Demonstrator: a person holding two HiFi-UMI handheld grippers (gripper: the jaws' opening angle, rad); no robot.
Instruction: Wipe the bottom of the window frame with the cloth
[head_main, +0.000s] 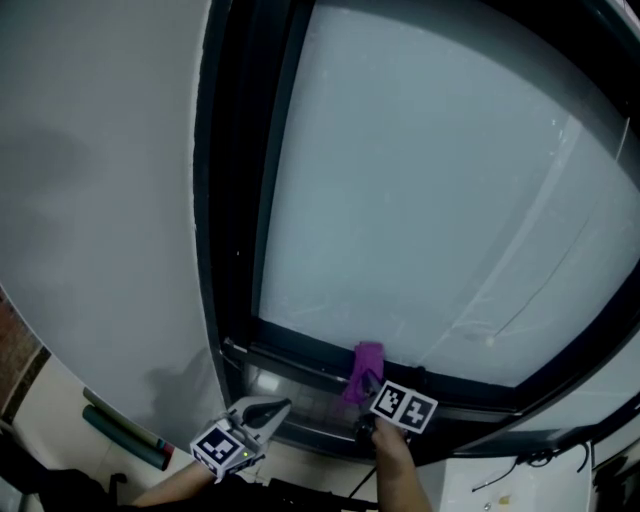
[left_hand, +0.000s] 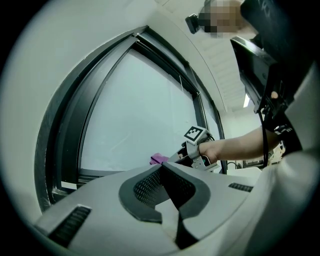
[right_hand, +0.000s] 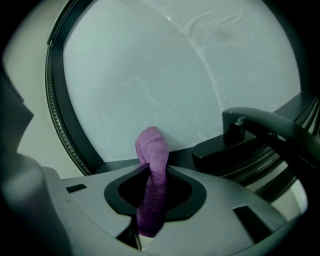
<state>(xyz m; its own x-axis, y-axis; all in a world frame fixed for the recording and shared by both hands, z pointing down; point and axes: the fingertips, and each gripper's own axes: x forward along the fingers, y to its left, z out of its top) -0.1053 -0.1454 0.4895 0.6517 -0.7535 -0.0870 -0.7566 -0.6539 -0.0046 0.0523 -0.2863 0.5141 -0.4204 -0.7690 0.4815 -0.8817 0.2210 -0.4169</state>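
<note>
Right gripper (head_main: 366, 384), low at six o'clock, is pinching a purple cloth (right_hand: 152, 165) and holding its free end against the bottom of the window frame (head_main: 300, 350), beneath the pane (head_main: 430, 180), likely so a sideways sweep wipes the rail. At its eight o'clock, the left gripper (head_main: 278, 406) is hovering, jaws pressed together on nothing, apparently held clear.

Dark green roll (head_main: 122, 438), black cables (head_main: 541, 461), white wall (head_main: 100, 200)

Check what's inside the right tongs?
A purple cloth is clamped in the right tongs, its free end sticking out toward the window glass. Its lower end is covered by the tongs' body.
</note>
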